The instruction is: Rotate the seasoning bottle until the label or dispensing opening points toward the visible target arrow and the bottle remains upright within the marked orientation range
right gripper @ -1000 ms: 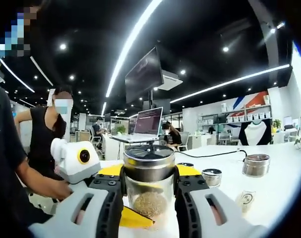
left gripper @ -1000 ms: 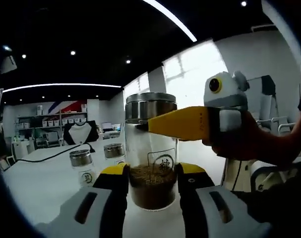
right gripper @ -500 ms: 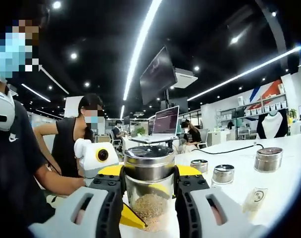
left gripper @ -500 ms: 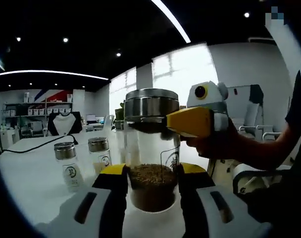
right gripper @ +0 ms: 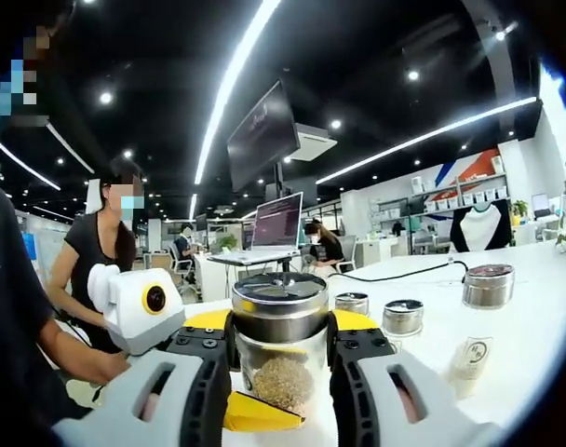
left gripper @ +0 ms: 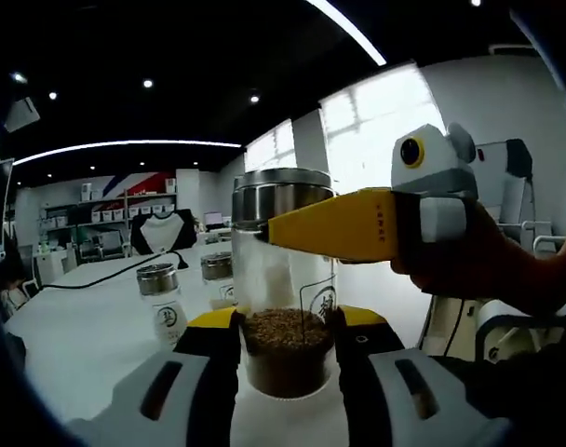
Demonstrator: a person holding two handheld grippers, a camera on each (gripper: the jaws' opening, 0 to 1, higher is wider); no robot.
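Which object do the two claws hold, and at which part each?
Both hold the clear glass seasoning bottle: the left claw at its lower body, the right claw at its steel lid.

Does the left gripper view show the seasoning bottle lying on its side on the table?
No: the seasoning bottle stands upright on the white table, its steel cap uppermost and the left gripper closed around its base.

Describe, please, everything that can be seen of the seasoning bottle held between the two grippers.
The seasoning bottle is a clear, glass-looking jar with a shiny metal lid. It stands upright on the white table. Brown granular seasoning fills its lower part, and a dark printed label faces the left gripper view. The left gripper clamps the lower body from both sides. The right gripper clamps it just under the lid, its yellow jaw crossing the bottle's neck in the left gripper view.
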